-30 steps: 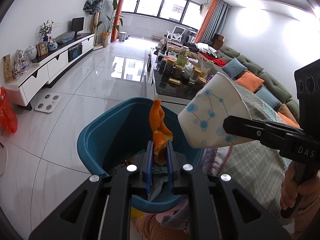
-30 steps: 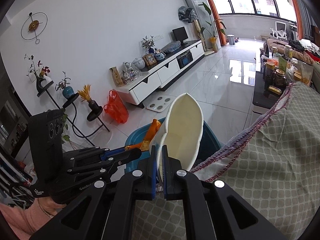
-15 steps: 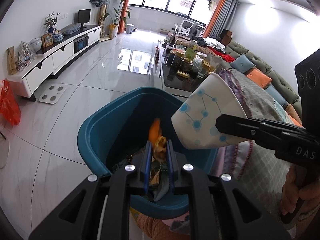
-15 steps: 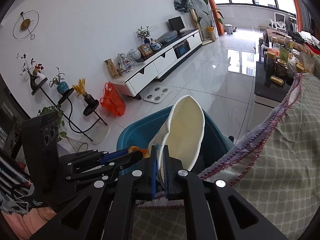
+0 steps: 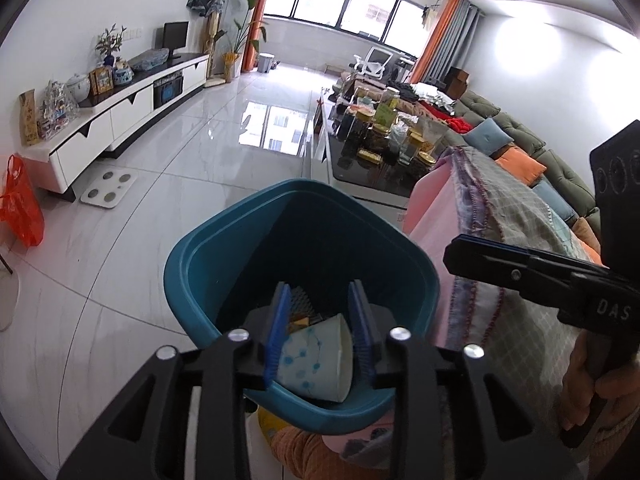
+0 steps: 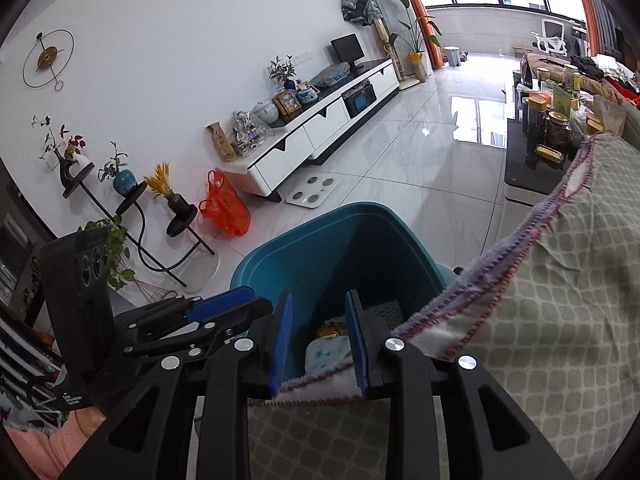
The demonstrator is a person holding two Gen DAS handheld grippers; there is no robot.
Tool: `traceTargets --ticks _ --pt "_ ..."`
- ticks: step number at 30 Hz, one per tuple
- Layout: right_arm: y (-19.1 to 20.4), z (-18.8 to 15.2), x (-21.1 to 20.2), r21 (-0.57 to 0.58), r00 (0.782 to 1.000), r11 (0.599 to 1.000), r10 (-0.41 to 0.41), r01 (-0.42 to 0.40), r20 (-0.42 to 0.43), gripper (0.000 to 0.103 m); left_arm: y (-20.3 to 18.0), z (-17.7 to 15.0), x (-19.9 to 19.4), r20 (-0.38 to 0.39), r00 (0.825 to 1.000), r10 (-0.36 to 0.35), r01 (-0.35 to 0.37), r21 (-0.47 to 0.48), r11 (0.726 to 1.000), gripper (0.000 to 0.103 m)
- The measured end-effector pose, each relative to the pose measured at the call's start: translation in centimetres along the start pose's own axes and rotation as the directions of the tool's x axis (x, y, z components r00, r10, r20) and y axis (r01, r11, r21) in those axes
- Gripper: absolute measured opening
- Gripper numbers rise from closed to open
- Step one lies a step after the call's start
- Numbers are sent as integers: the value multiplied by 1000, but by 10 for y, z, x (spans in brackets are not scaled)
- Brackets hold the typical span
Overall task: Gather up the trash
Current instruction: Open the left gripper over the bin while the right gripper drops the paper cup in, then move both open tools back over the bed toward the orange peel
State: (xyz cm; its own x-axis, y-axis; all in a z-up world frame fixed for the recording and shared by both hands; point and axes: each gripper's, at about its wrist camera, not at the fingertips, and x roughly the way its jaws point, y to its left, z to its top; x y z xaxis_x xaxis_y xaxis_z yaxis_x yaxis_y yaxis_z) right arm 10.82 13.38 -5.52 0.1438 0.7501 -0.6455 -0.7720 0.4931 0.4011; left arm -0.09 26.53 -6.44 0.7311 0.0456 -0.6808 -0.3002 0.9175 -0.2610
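A teal bin stands on the floor below both grippers. A white paper cup with blue dots lies on its side inside it, beside an orange-yellow scrap that looks like peel. My left gripper hangs over the bin's mouth; its jaws are opening and hold nothing. My right gripper is just right of it, above the bin; its jaws are also opening and hold nothing. The cup shows below, through the gap. Each gripper shows in the other's view: the right one, the left one.
A checked cloth with a pink fringe drapes right beside the bin. Beyond it a dark glass table carries several jars. On the tiled floor lie a white scale and a red plastic bag. A black plant stand is at the left.
Both grippers have opened. The orange peel left the left gripper and the paper cup left the right one; both now lie in the teal bin.
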Motion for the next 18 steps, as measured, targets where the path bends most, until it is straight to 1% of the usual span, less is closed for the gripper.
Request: traceTargets --ticks 2,4,5,6,8,9,10,11,12,13,15,16,18 --pt "-2 -2 -7 1 1000 1000 3 -3 7 28 -4 -2 -5 10 1000 -14 14 10 1000 34" --pt "-3 -5 -15 -3 1000 1000 -1 1 21 28 -9 -3 -12 27 999 -27 26 26 999 37" --pt "-4 -6 -20 -5 1000 1000 -2 2 29 29 -12 -3 -16 37 999 -33 32 33 999 40" --pt "-4 -7 -24 -5 999 1000 -5 6 36 31 -15 -3 -19 46 998 -42 40 39 998 44" --pt "-5 -11 -37 -7 998 1000 -14 14 60 36 -23 -3 -28 70 995 -67 63 58 996 48" --pt "-6 -13 -43 -7 997 1000 -18 19 72 39 -26 -3 -31 77 994 -78 73 67 995 52" --pt "-8 -16 -51 -4 996 1000 -22 22 85 40 -32 -4 -35 87 992 -93 86 81 993 55" --pt "-10 -18 -58 -3 995 1000 -25 25 95 40 -37 -4 -38 95 990 -109 100 93 991 61" --pt "-12 -21 -67 2 993 999 -35 35 109 41 -42 -5 -41 101 987 -127 116 107 988 63" --pt "-15 -24 -73 5 992 999 -42 42 117 41 -49 -6 -44 106 983 -152 138 129 982 65" --pt "-23 -32 -92 18 987 998 -67 65 145 45 -63 -8 -49 111 977 -184 164 168 972 73" --pt "-26 -35 -99 24 985 997 -74 71 154 47 -71 -9 -51 115 972 -205 181 189 965 76" --pt "-35 -44 -117 47 978 994 -107 100 177 51 -83 -12 -53 116 964 -239 210 218 953 85"
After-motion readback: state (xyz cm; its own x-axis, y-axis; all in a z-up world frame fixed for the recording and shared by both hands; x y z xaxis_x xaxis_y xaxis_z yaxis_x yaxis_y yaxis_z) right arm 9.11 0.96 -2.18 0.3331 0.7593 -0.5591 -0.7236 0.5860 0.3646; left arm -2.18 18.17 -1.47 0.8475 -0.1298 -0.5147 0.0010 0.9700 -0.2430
